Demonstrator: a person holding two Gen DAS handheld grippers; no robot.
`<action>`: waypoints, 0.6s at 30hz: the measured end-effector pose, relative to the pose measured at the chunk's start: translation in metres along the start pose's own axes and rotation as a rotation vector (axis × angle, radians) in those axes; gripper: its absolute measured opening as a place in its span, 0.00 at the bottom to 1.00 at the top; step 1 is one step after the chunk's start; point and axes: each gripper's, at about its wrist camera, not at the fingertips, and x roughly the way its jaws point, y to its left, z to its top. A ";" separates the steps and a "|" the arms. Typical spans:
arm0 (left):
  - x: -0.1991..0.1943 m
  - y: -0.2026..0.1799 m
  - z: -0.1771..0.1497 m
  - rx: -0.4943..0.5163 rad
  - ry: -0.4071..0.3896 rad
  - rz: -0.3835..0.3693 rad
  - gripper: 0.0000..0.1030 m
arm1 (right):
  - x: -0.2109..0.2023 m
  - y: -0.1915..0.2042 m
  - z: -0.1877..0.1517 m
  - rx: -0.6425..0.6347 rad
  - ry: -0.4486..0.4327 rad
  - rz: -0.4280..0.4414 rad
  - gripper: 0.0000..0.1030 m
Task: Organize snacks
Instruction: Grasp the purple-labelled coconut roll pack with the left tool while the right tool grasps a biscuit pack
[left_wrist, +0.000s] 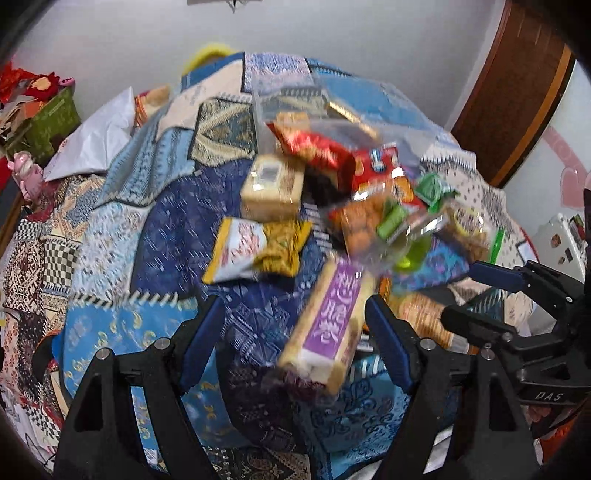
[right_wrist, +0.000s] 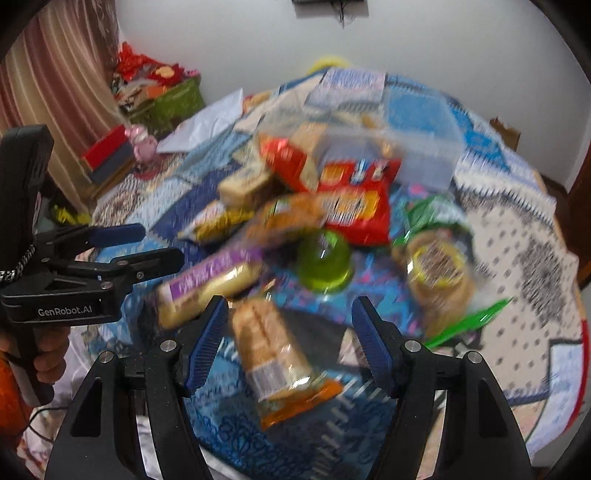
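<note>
A pile of snacks lies on a patchwork cloth (left_wrist: 166, 206). A purple-labelled pack (left_wrist: 328, 321) lies between the open fingers of my left gripper (left_wrist: 295, 332), nearer the right finger; it also shows in the right wrist view (right_wrist: 207, 280). An orange-ended biscuit pack (right_wrist: 277, 358) lies between the open fingers of my right gripper (right_wrist: 290, 328). Behind are a red bag (right_wrist: 351, 203), a green jelly cup (right_wrist: 325, 258), a round cookie pack (right_wrist: 439, 273) and a clear plastic box (right_wrist: 424, 144). Both views are blurred.
A white-and-yellow bag (left_wrist: 240, 251) and a beige box (left_wrist: 273, 188) lie left of the pile. A green box with red things (right_wrist: 166, 99) stands at the back left. A wooden door (left_wrist: 513, 103) is at the right. A white bag (left_wrist: 96, 136) lies at the back.
</note>
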 end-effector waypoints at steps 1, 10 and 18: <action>0.003 -0.002 -0.002 0.005 0.011 -0.004 0.76 | 0.003 0.000 -0.002 0.001 0.013 0.005 0.64; 0.026 -0.007 -0.012 0.002 0.069 -0.033 0.72 | 0.022 0.008 -0.010 -0.035 0.077 0.027 0.49; 0.039 -0.008 -0.011 -0.013 0.092 -0.071 0.61 | 0.016 0.001 -0.008 -0.039 0.067 0.033 0.35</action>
